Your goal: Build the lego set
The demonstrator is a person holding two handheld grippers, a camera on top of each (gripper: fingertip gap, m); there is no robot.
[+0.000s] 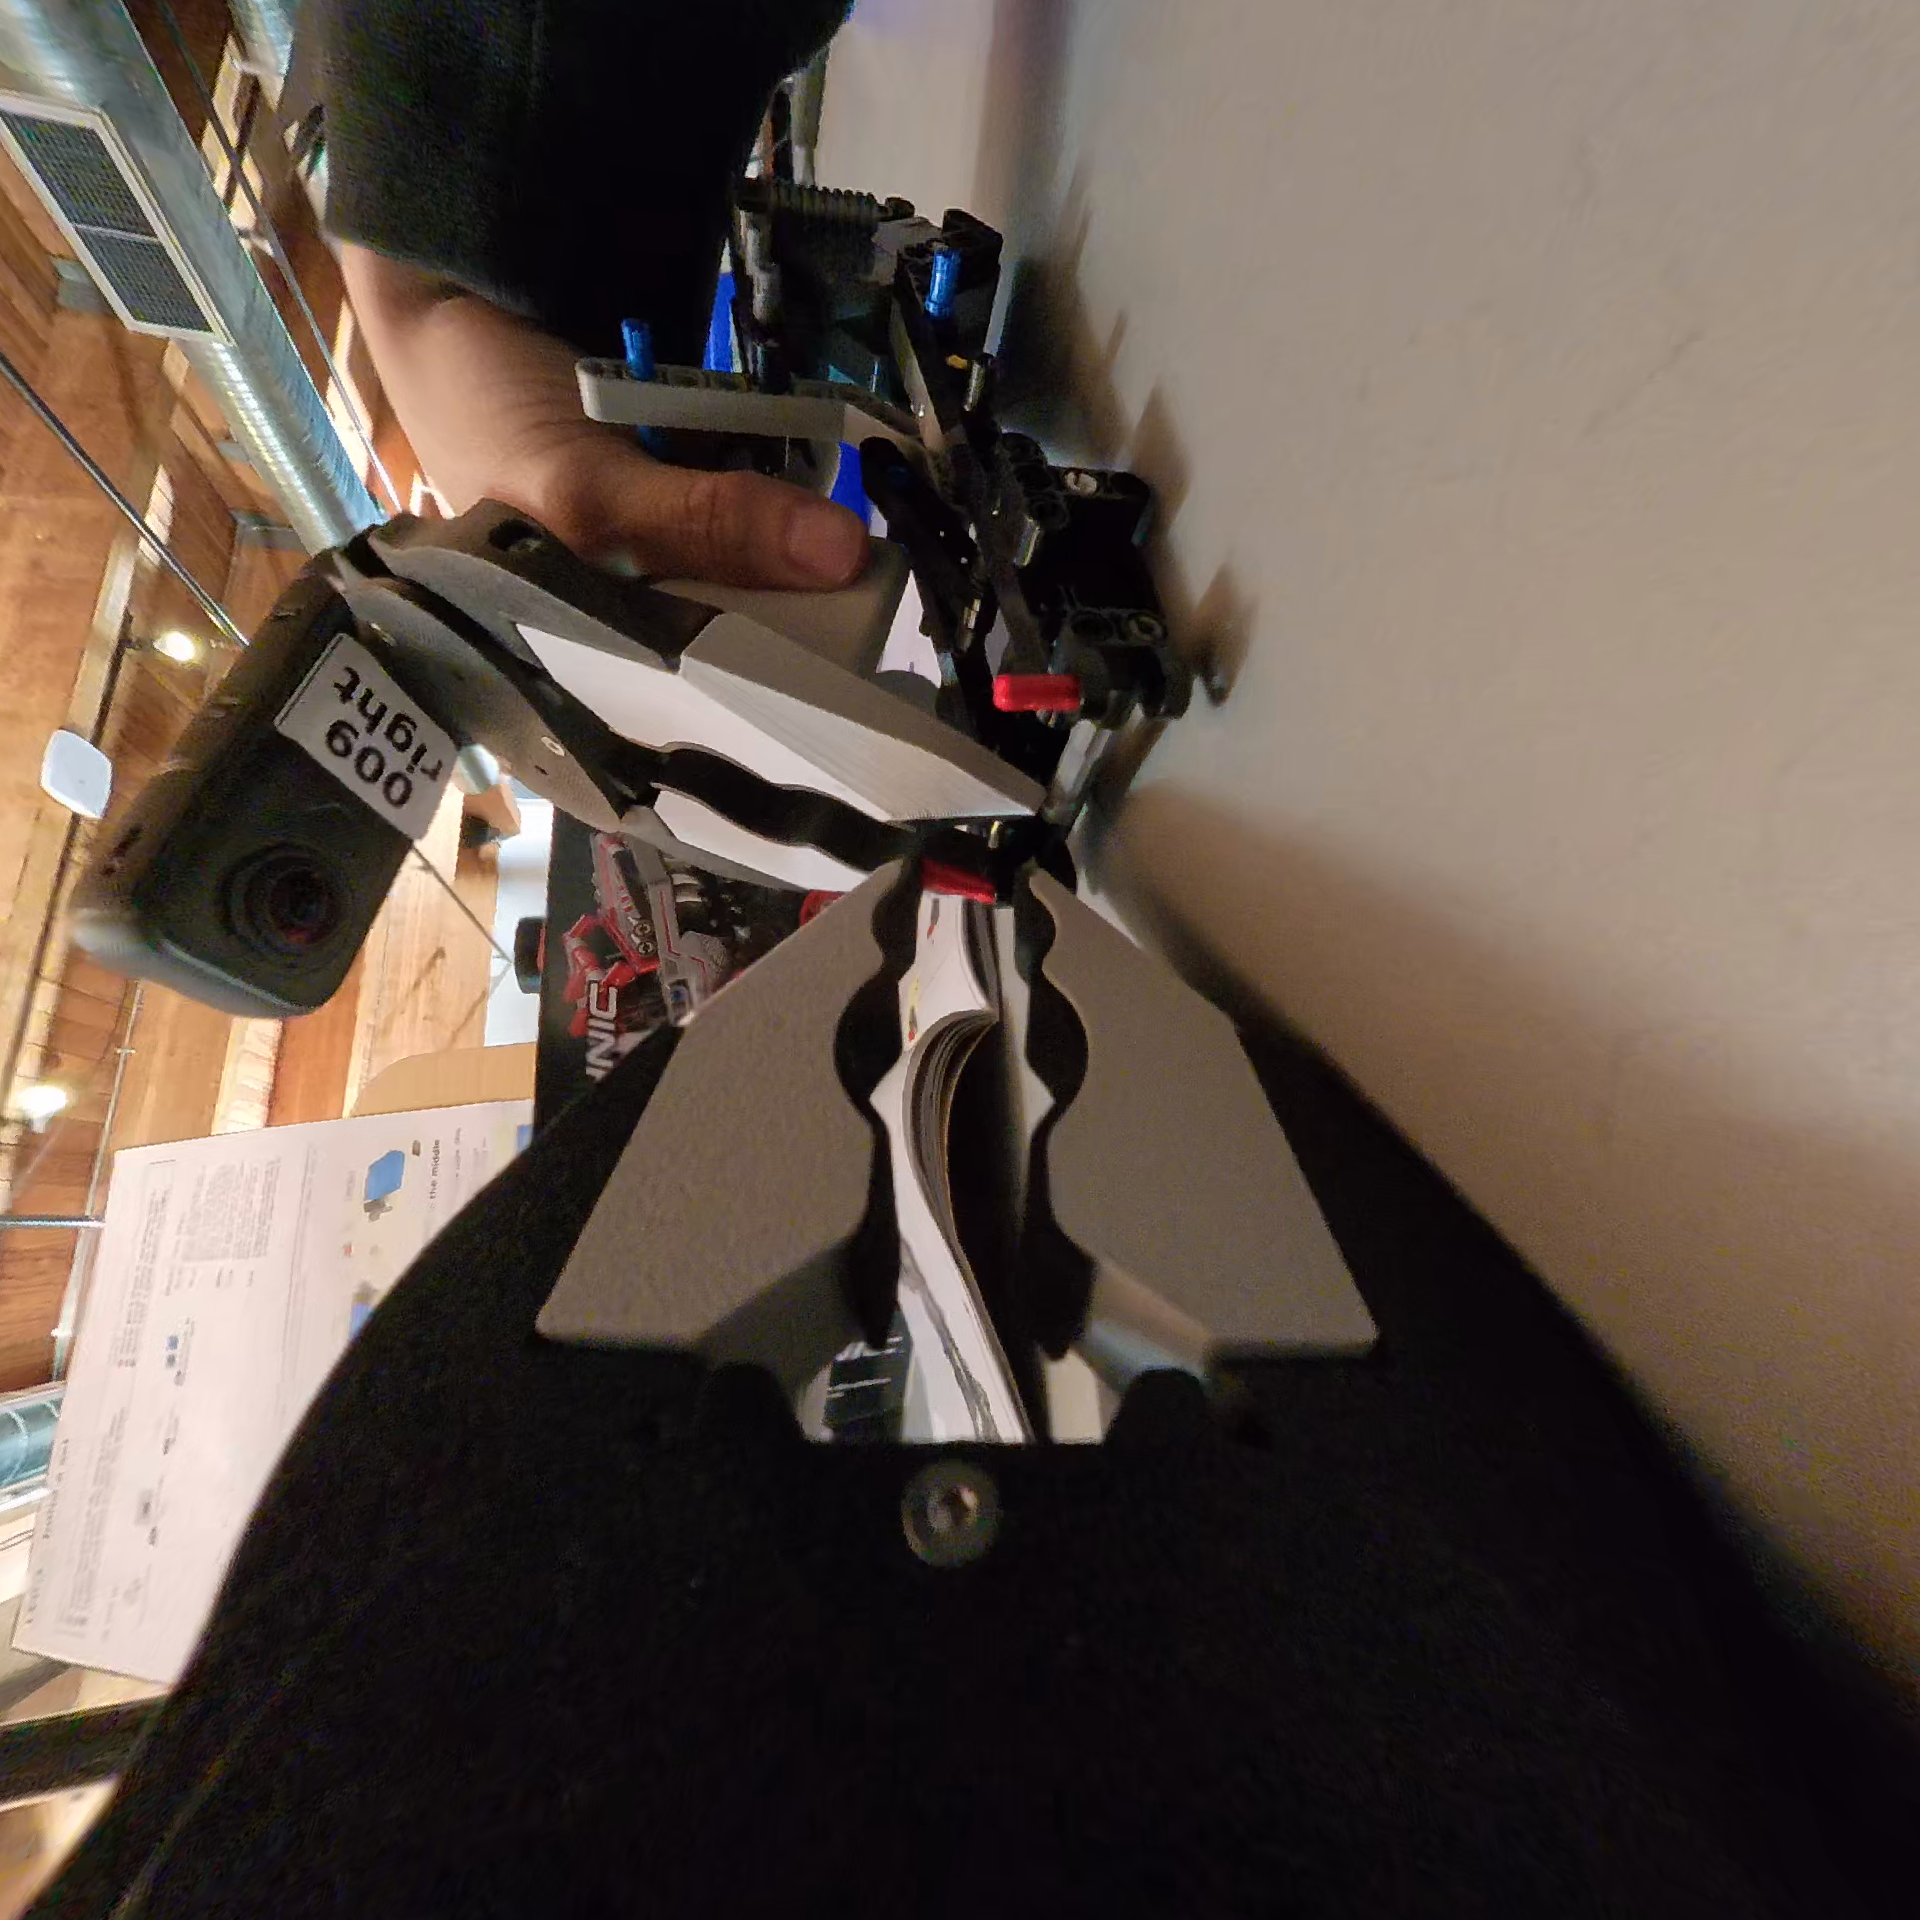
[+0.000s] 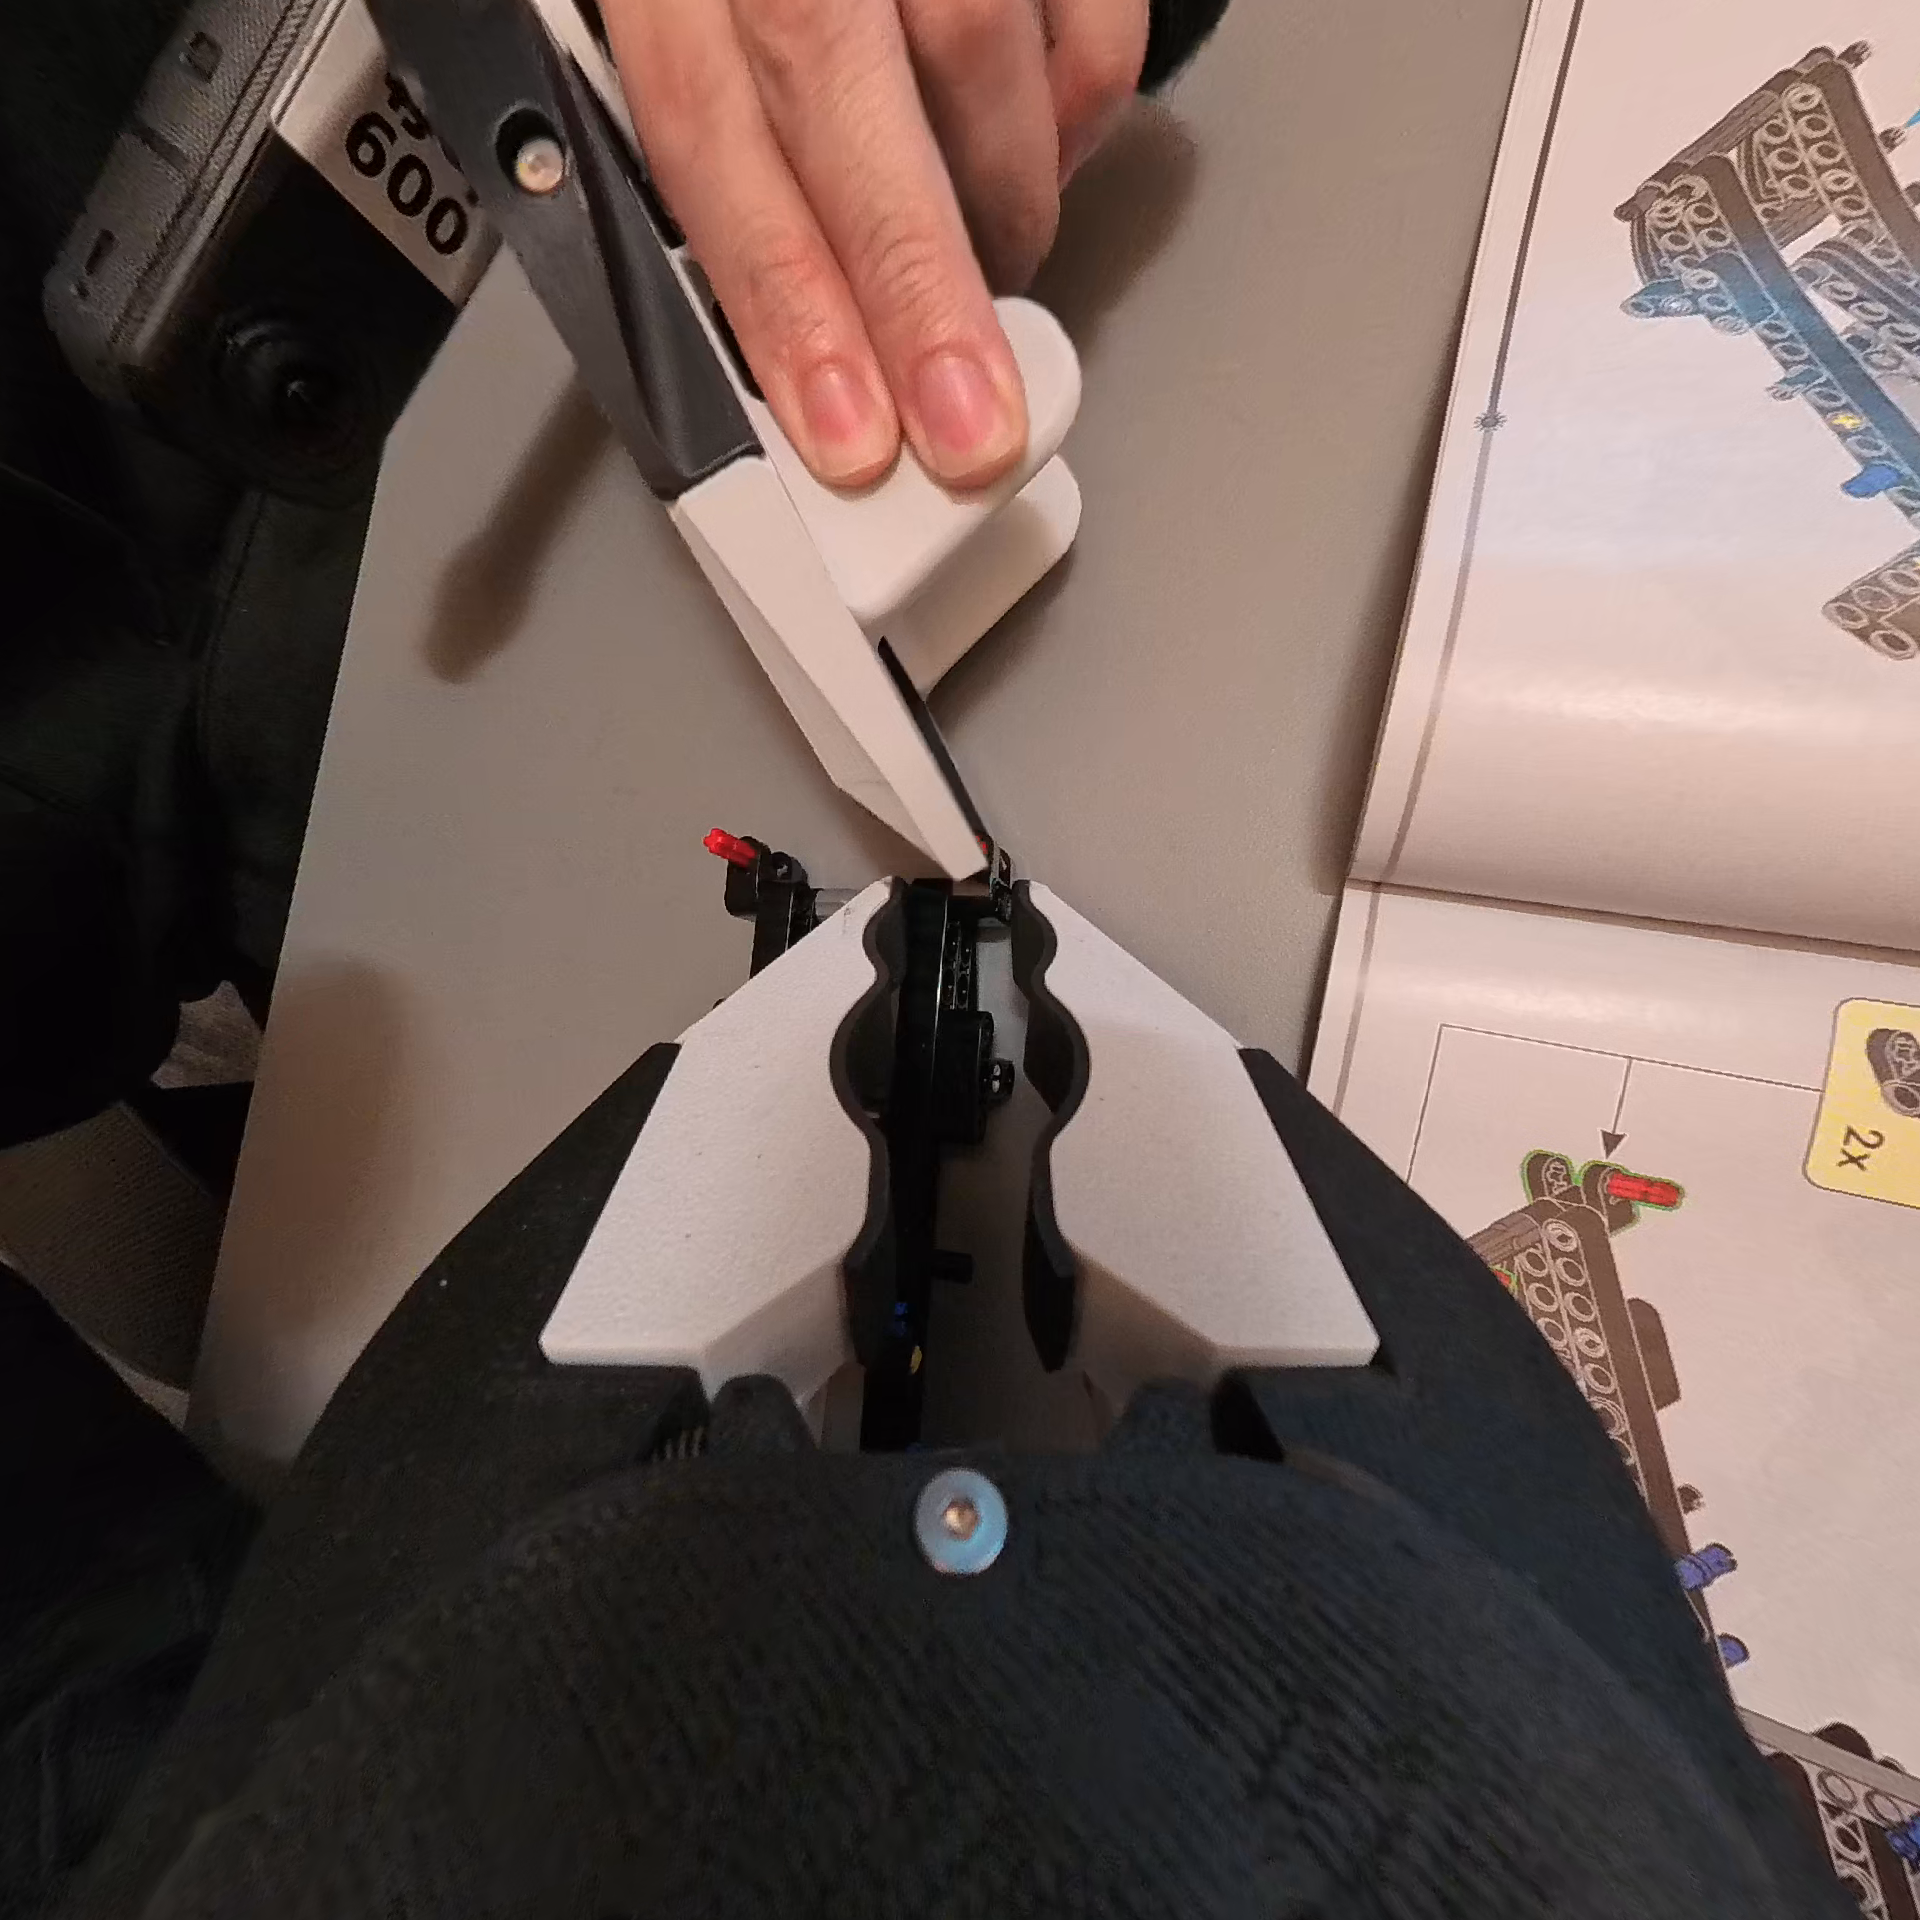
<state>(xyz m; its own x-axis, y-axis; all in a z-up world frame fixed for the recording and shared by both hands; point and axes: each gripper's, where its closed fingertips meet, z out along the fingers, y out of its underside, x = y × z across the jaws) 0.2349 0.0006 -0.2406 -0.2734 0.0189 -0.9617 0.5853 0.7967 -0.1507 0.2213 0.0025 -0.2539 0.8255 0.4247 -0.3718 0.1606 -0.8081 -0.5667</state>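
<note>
The partly built black Lego assembly with blue pins and grey beams is held over the table. My right gripper is shut on a black beam of the assembly; it also shows in the left wrist view, coming in from the left. My left gripper is shut on a small red pin at the assembly's near end. In the right wrist view it reaches down to the beam tip. Another red pin sits in the assembly and shows at its left end.
The open instruction booklet lies to the right on the grey table. In the left wrist view the Lego box and a printed sheet stand behind. A person's hand holds the left gripper.
</note>
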